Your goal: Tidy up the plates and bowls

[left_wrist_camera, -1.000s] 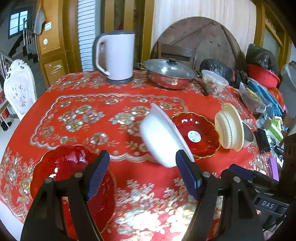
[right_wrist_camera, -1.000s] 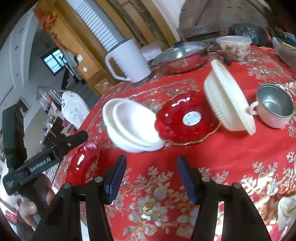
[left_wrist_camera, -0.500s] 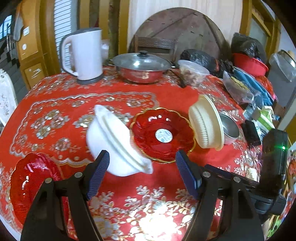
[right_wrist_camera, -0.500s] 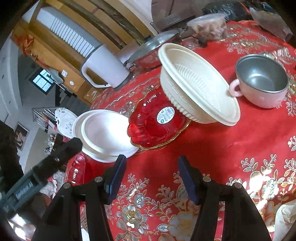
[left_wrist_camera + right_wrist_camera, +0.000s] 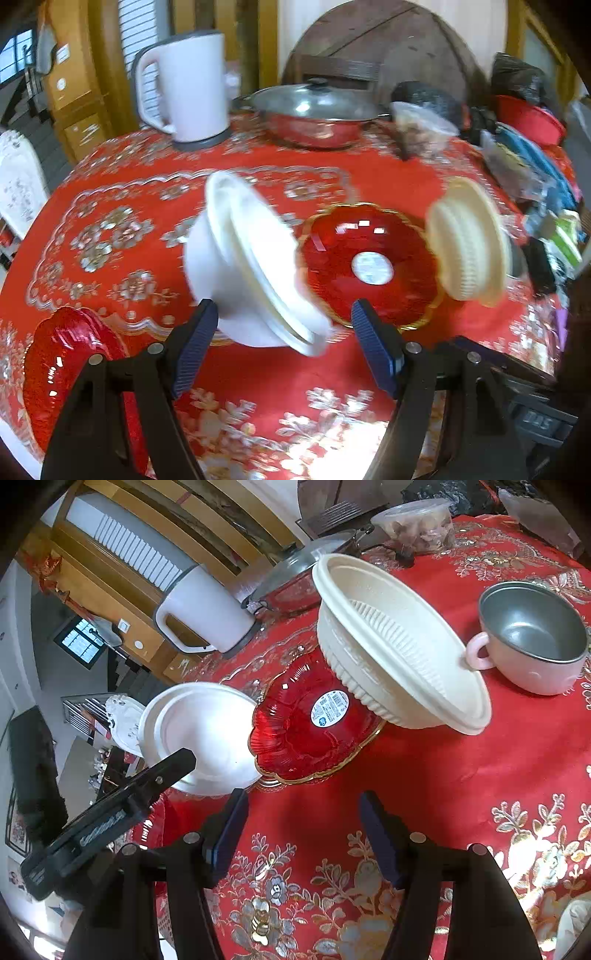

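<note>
Two nested white bowls (image 5: 240, 269) lie tilted, their rim leaning on a red gold-rimmed plate (image 5: 369, 266). A cream ribbed bowl (image 5: 465, 240) tilts on that plate's far right edge. My left gripper (image 5: 284, 347) is open, just short of the white bowls, its left fingertip close to their underside. A second red plate (image 5: 66, 362) lies at the lower left. In the right wrist view my right gripper (image 5: 303, 827) is open and empty, in front of the red plate (image 5: 310, 723), white bowls (image 5: 199, 734) and cream bowl (image 5: 391, 642).
A white kettle (image 5: 184, 85) and a lidded steel pot (image 5: 314, 110) stand at the back of the red tablecloth. A pink metal cup (image 5: 532, 638) sits right of the cream bowl. A tub of food (image 5: 417, 524) and bags crowd the far right edge.
The left gripper swung back left, so the white bowls now sit between its fingers. The right gripper moved in closer to the red plate and cream bowl. No dish has been lifted.
</note>
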